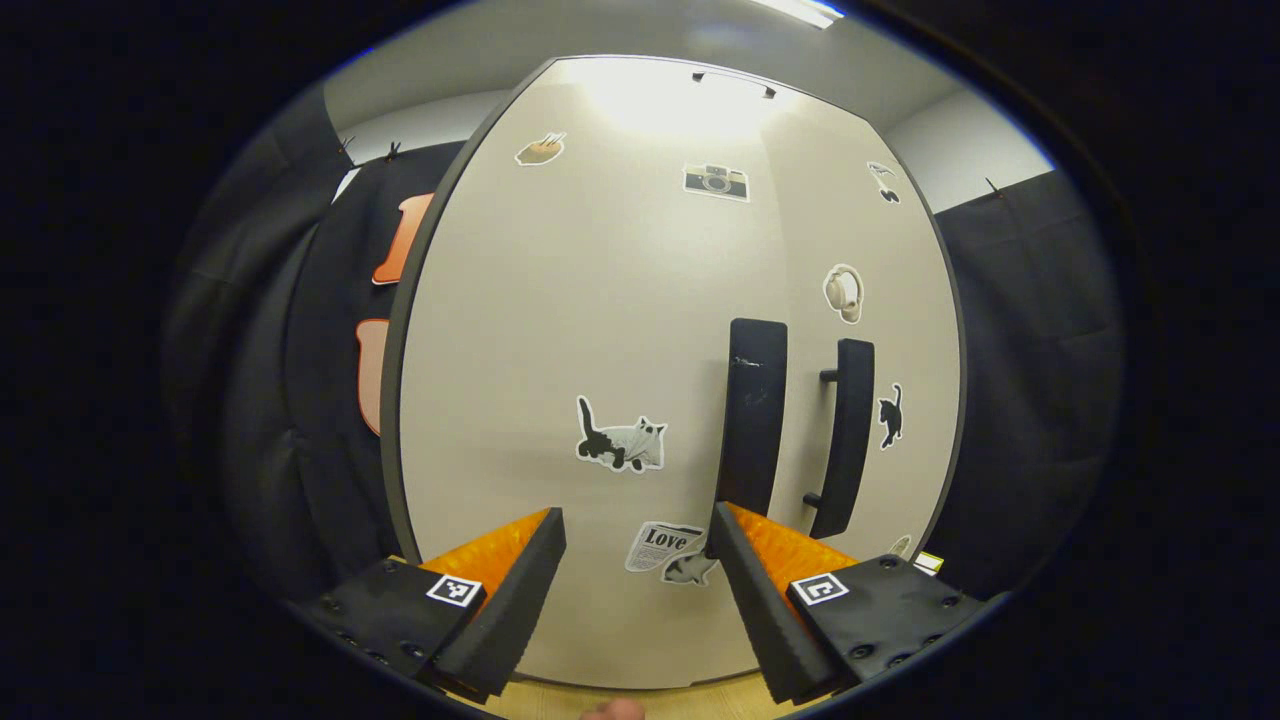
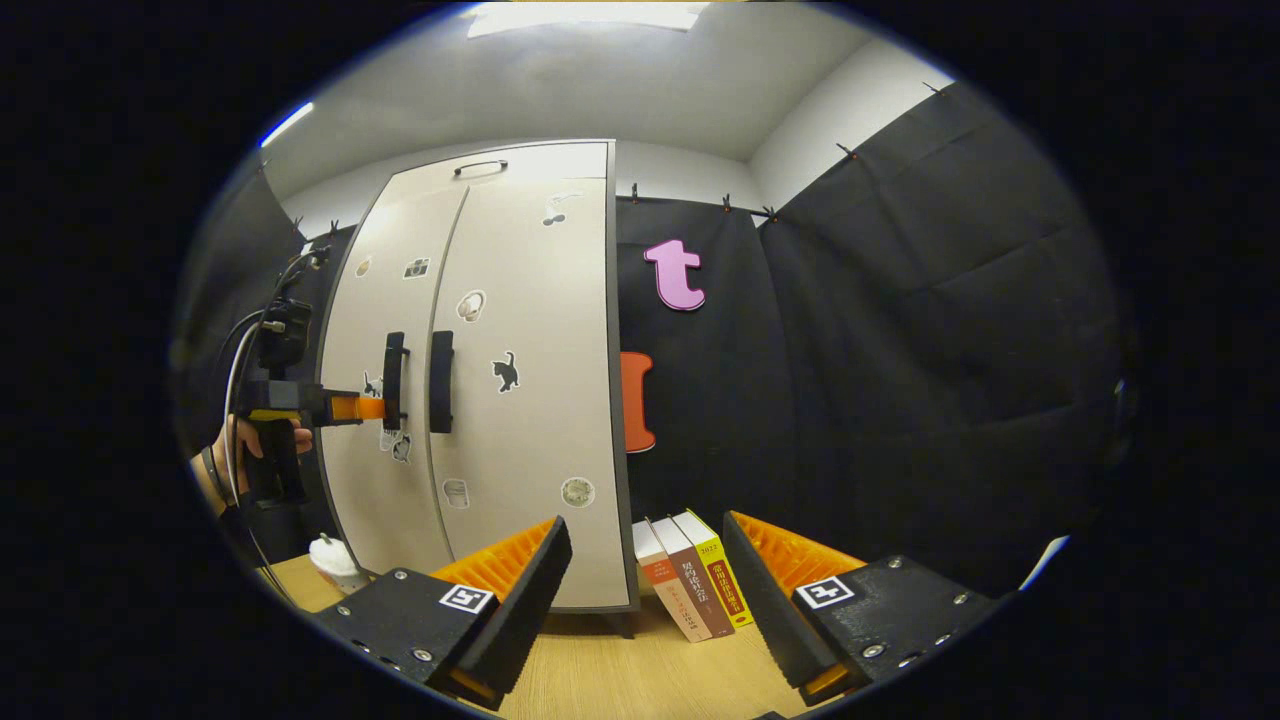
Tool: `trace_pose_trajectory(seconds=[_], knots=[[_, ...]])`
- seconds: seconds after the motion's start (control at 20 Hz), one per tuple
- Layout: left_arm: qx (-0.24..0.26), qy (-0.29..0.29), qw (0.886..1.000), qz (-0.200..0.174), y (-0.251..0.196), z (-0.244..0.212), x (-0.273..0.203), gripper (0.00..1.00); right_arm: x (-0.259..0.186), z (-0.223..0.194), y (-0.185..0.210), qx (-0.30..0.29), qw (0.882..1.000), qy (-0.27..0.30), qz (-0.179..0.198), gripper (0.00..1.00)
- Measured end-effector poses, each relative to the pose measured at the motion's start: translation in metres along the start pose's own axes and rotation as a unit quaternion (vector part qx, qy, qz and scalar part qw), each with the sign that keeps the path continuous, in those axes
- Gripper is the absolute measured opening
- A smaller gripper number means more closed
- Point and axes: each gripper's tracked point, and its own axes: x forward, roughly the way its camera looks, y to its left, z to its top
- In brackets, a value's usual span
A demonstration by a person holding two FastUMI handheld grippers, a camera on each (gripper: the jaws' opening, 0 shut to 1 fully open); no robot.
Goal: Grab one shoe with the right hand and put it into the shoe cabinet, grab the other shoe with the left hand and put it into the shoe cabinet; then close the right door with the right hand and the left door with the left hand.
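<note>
Left gripper view: your left gripper (image 1: 637,545) sits with fingers spread wide, holding nothing.
Ahead of it: the shoe cabinet (image 1: 600,330), both doors shut, stickers on them.
Left door handle (image 1: 752,415): just past your right-hand fingertip, contact unclear.
Right door handle (image 1: 845,435): beside it.
Right gripper (image 2: 645,560): spread wide, empty, well back from the cabinet.
Beyond its fingers: books (image 2: 690,585) leaning by the cabinet's side.
</note>
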Motion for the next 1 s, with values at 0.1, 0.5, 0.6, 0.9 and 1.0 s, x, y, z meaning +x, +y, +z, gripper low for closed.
trace_pose_trajectory(seconds=[0.1,0.5,0.6,0.9,1.0], knots=[[0.0,0.001,1.0,0.0,0.001,-0.001,-0.001,0.96,0.001,0.001,0.003,0.002,1.0,-0.001,0.002,0.94],[-0.006,-0.017,1.0,-0.004,-0.008,0.017,-0.041,0.97,-0.003,0.006,0.021,-0.003,0.999,-0.006,0.037,0.94],[-0.001,-0.026,1.0,0.0,-0.008,0.022,-0.061,0.96,-0.002,0.007,0.028,-0.003,0.999,-0.006,0.048,0.94],[0.004,-0.026,1.0,0.01,-0.01,0.01,-0.114,0.96,-0.006,0.005,0.046,0.005,0.997,-0.001,0.077,0.94],[0.0,-0.025,1.0,0.015,-0.008,0.0,-0.127,0.96,-0.008,-0.001,0.05,0.0,0.997,0.006,0.081,0.94]])
